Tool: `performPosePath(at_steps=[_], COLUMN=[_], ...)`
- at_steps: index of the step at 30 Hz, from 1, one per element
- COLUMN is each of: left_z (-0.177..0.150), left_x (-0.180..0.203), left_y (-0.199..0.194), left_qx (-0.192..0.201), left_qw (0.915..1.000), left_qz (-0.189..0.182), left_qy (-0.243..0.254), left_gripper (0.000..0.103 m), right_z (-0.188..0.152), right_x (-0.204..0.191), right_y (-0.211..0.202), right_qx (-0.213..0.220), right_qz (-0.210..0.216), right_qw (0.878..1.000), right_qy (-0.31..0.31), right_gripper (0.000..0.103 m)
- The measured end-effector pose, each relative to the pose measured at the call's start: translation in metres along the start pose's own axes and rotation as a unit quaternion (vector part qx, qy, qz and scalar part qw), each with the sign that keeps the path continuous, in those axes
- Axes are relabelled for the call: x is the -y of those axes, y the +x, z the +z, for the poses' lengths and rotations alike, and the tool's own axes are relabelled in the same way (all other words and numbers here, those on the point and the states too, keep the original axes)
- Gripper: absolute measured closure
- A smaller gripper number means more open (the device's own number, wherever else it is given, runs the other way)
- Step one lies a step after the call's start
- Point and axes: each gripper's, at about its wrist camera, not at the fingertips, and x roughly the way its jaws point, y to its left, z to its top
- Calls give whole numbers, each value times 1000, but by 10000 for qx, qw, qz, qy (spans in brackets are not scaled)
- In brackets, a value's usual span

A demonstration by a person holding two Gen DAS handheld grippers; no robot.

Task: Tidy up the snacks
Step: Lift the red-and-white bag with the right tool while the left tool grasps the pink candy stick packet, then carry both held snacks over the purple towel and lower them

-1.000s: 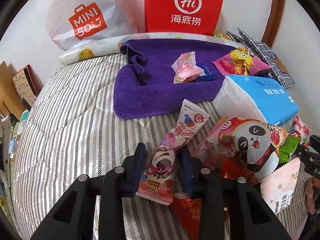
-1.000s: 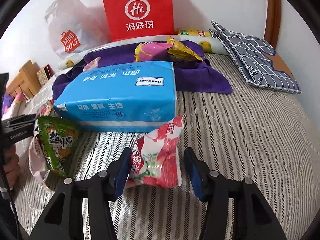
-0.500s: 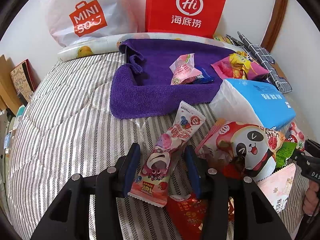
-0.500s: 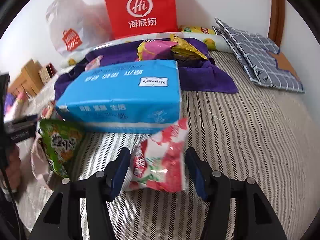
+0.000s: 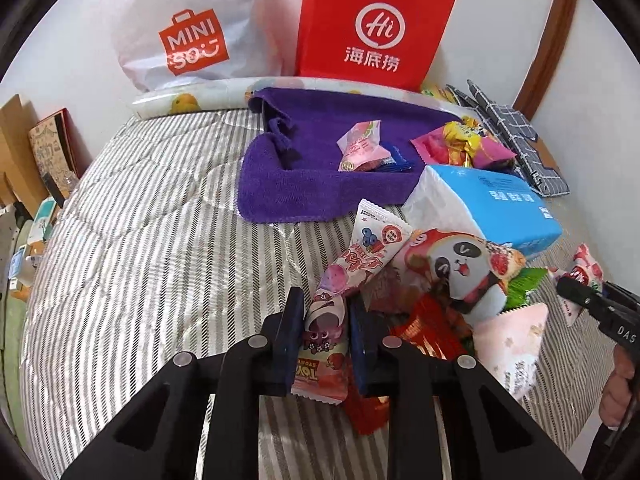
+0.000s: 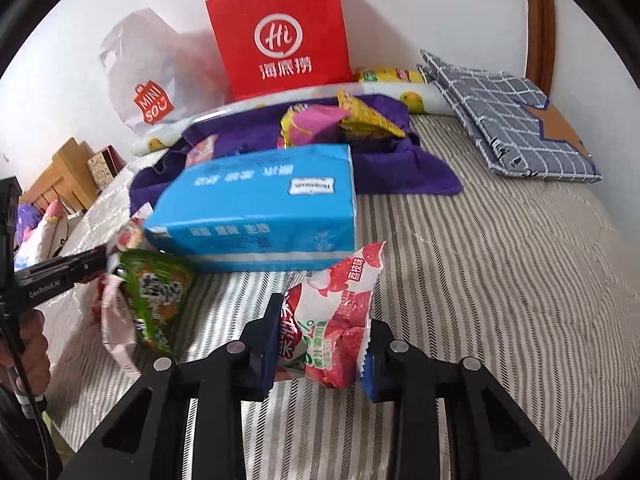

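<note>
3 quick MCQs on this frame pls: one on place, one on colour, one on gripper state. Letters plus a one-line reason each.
1. Where does the blue tissue pack lie?
A. inside the red bag
B. on the striped bedspread, at the front edge of the purple towel
C. on the grey checked cushion

2. What colour is the bag with the "Hi" logo?
A. red
B. green
C. black

3. What is the left gripper doing?
A. open over bare bedspread
B. shut on the blue tissue pack
C. shut on a pink snack stick

Key: 1 B, the pack sits on the bedspread in front of the towel. 2 A, the bag is plainly red. 3 C, the pads press both sides of the stick's lower end; the jaws have just been closing.
</note>
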Motion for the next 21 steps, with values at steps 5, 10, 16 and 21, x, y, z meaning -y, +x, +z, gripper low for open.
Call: performPosePath(at_steps=[5,10,16,21], left_z=[-1,-2,5,12], left_x=[-2,4,21,39], left_y=[-18,-43,-60,-65], left_qx=[90,299,430,453], left_qw=[9999,9994,9986,9981], left_qz=[-19,-81,-301,-420], left_qy=[-130,-123,-95,-57], left_gripper=[82,82,82,82], right_z=[2,7,13,18], right_x=[1,0,-5,-4], right_y=[-19,-34,-43,-49], right_qx=[157,320,421,446], right_qz=[-17,-50,-73,-63], right_qw=[9999,9995,9991,9990], right_qy=[43,49,-28,17], right_gripper=[72,72,72,72])
